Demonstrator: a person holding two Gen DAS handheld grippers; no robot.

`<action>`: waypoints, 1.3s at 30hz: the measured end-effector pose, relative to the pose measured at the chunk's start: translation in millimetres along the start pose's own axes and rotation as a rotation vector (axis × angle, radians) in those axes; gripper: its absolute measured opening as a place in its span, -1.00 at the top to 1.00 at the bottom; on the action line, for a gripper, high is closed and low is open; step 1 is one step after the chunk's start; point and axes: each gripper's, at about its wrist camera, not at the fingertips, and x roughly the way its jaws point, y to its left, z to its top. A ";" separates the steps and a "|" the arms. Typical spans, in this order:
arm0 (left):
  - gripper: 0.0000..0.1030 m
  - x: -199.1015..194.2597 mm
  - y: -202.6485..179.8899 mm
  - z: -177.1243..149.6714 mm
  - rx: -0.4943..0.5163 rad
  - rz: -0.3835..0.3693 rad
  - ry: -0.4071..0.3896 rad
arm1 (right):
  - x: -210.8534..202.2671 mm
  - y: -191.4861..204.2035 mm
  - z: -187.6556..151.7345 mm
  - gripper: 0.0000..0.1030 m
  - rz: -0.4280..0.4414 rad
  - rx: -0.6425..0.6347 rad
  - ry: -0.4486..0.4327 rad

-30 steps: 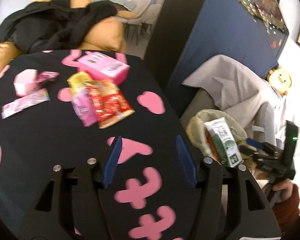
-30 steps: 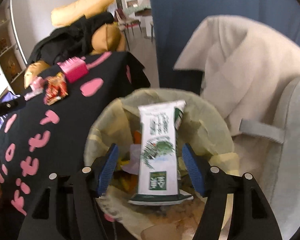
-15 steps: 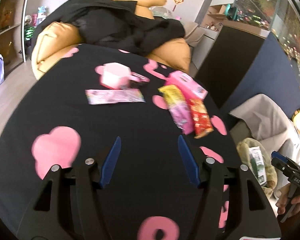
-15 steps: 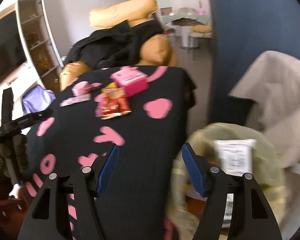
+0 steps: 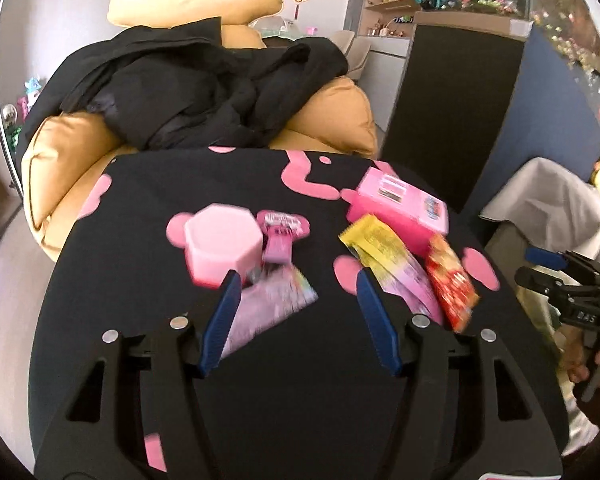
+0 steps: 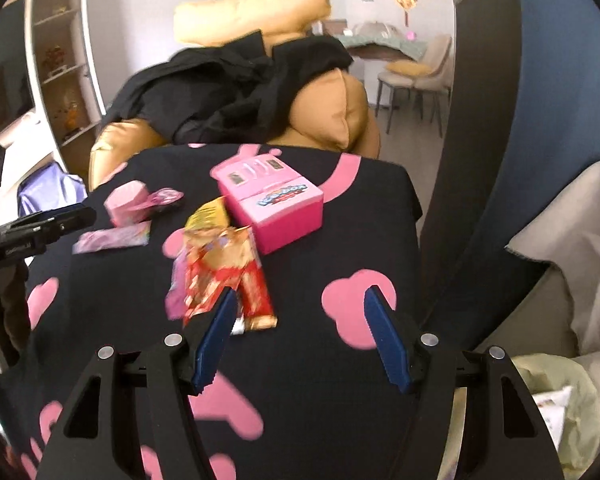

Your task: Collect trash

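Note:
Wrappers lie on a black table with pink shapes [image 5: 148, 208]. A pink-purple wrapper [image 5: 268, 308] lies just ahead of my open, empty left gripper [image 5: 296, 280], under its left finger. A yellow-pink wrapper [image 5: 388, 260] and a red wrapper [image 5: 452, 284] lie to the right. My open, empty right gripper [image 6: 300, 300] hovers over the table; the red wrapper [image 6: 228, 276] sits by its left finger. The pink-purple wrapper [image 6: 112, 238] lies further left. The lined trash bin [image 6: 560, 404] is at lower right with a white carton [image 6: 552, 412] in it.
A pink toy box [image 5: 400, 208] [image 6: 272, 204], a pink hexagonal container [image 5: 222, 240] and a small pink toy [image 5: 282, 228] sit on the table. Behind is an orange sofa [image 5: 332, 120] with black clothing [image 5: 204, 88]. A grey-draped chair [image 6: 580, 232] stands right.
Both grippers have swung from the bin toward the table. The left has closed in on the pink-purple wrapper, the right on the red wrapper. The carton stays in the bin.

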 end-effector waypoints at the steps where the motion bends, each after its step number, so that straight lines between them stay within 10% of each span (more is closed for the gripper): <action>1: -0.09 8.7 -1.1 2.5 0.004 0.017 0.015 | 7.1 -2.0 3.4 -0.21 0.001 0.020 0.017; 3: 0.15 27.3 -2.6 6.7 -0.005 0.037 0.052 | 16.7 -5.9 7.1 -0.21 0.010 0.047 0.038; 20: 0.14 27.3 44.4 -12.8 -0.030 -0.022 0.167 | 56.6 89.2 40.8 -0.21 0.166 -0.103 0.050; 28: 0.43 4.6 63.7 -38.2 -0.156 -0.132 0.226 | 88.5 123.8 59.5 -0.21 0.176 -0.047 0.083; 39: 0.19 -52.9 97.5 -52.5 -0.199 -0.078 0.105 | 148.1 164.7 95.5 -0.21 0.280 -0.197 0.126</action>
